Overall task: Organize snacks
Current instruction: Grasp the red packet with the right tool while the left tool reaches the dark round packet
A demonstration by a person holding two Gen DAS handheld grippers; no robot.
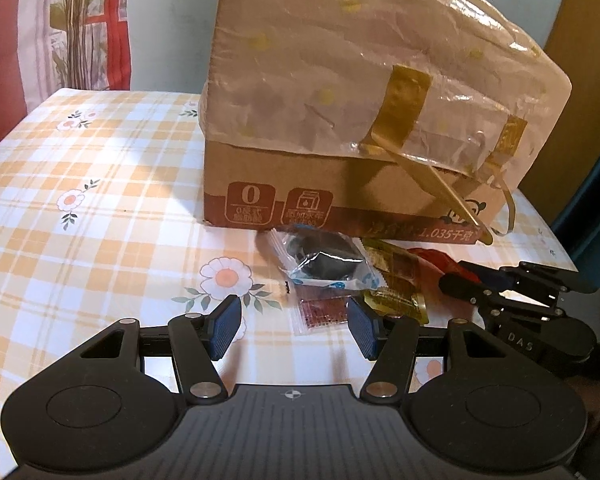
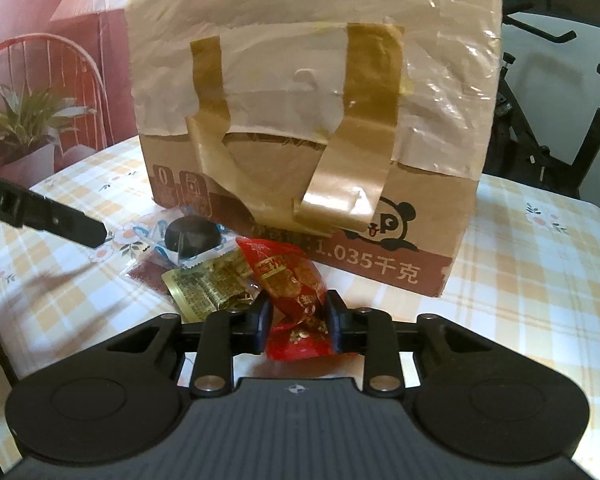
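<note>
Directly ahead of both claws stands a cardboard box point(image 2: 308, 184) with a pale plastic bag point(image 2: 312, 52) pulled over its top, on the checked tablecloth point(image 1: 100, 184). The right gripper point(image 2: 299, 314) is clenched on a red snack packet point(image 2: 296, 292). The left gripper point(image 1: 295, 326) is released, and just ahead of its fingertips lie a dark round snack in clear wrap point(image 1: 326, 260), a gold packet point(image 1: 396, 280) and a small red sachet point(image 1: 324, 312).
</note>
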